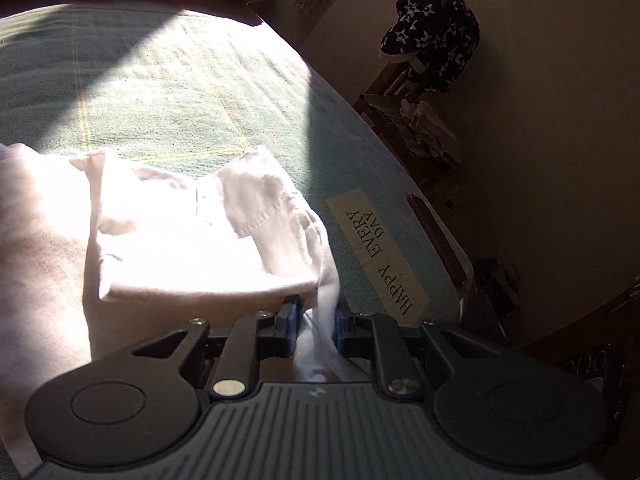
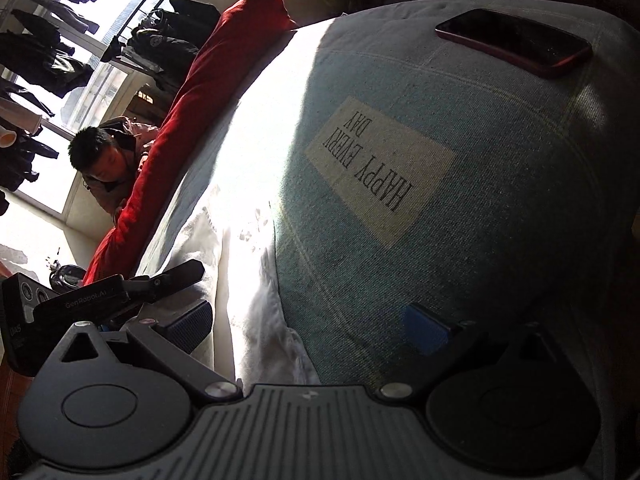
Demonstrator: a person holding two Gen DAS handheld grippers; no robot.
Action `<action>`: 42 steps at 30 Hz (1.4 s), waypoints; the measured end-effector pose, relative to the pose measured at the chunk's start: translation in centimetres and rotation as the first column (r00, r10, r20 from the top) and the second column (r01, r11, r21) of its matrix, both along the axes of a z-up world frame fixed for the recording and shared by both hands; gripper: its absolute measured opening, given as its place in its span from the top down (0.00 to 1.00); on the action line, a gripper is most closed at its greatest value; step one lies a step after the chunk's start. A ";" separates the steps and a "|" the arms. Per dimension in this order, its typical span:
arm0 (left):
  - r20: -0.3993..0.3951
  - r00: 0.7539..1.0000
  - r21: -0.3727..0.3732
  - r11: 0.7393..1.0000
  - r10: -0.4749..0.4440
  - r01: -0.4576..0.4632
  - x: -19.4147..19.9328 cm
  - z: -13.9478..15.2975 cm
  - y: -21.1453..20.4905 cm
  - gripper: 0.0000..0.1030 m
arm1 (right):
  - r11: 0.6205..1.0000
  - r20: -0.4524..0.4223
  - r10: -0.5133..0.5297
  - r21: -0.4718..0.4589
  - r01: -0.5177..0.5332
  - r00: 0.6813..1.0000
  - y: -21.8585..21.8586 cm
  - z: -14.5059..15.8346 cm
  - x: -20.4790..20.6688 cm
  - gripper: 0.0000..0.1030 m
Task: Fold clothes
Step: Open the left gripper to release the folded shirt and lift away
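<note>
My left gripper (image 1: 316,316) is pinched nearly shut on a hanging strip of the white garment (image 1: 192,236), the cloth bunched between the blue pads and trailing back toward the camera. My right gripper (image 2: 308,328) stands wide open with nothing between its fingers; the garment's near edge lies in the gap just ahead of it, closer to the left finger than the right.

The garment lies on the green bed cover (image 1: 160,92), in strong sunlight, left of the printed "HAPPY EVERY DAY" label (image 1: 378,256). One part already lies doubled over the rest, a stitched hem showing on top; how many folds it has I cannot tell, because the glare washes out the layers.

As I judge it, I am carrying an edge with the left. To do it well I would keep the pinch firm so the thin cloth does not slip, lift just enough to clear the layer beneath, and lay the edge square to the hem. The free right gripper could pin the near edge so the pile does not drag.
</note>
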State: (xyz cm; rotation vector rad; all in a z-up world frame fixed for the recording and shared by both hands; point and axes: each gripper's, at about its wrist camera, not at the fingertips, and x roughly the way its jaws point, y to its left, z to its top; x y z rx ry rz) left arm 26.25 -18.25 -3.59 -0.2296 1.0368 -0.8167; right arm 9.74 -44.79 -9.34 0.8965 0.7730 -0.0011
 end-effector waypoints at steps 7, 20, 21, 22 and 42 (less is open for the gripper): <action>0.067 0.997 0.116 0.993 -0.045 0.037 -1.0 -0.3 -1.8 0.79 | 1.000 -0.016 0.007 0.003 -0.007 1.000 0.1 -0.6 0.2 0.00; 0.114 0.987 0.109 0.988 -0.117 0.105 -3.0 0.9 -2.6 0.48 | 1.000 -0.018 -0.015 -0.019 0.015 1.000 0.0 -0.1 -0.3 0.00; 0.119 0.985 0.107 0.988 -0.123 0.111 -3.2 1.1 -2.6 0.48 | 1.000 -0.015 -0.015 -0.023 0.015 1.000 0.0 0.0 -0.3 0.00; 0.124 0.984 0.105 0.988 -0.130 0.117 -3.4 1.2 -2.6 0.48 | 1.000 -0.013 -0.016 -0.027 0.015 1.000 0.1 0.1 -0.4 0.00; 0.173 0.970 0.100 0.977 0.170 -0.189 -8.8 1.9 10.9 0.32 | 0.979 0.147 0.200 0.012 -0.204 0.969 3.9 3.0 2.5 0.00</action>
